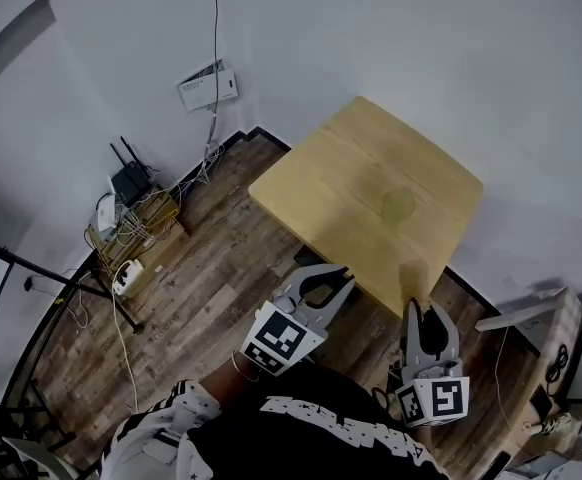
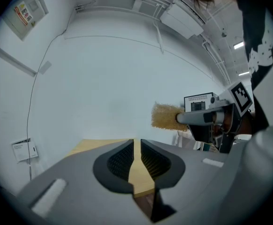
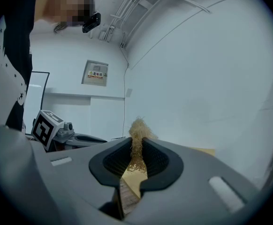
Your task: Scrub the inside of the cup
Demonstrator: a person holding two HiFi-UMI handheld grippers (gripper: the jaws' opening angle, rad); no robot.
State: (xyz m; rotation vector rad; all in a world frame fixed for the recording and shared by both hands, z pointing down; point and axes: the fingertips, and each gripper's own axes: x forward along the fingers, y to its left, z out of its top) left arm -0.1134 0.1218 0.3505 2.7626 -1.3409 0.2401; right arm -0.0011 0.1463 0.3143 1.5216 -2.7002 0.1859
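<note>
Head view downward, gripper views level, sharing table (image 1: pixel 371 168)

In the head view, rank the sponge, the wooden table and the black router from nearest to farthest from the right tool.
1. sponge: clamped in the jaws of the right tool.
2. wooden table: just ahead of it.
3. black router: far left, by the wall.

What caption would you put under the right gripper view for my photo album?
Right tongs clamp a tan fibrous scrubber, pointing toward a wooden table by a white wall.
</note>
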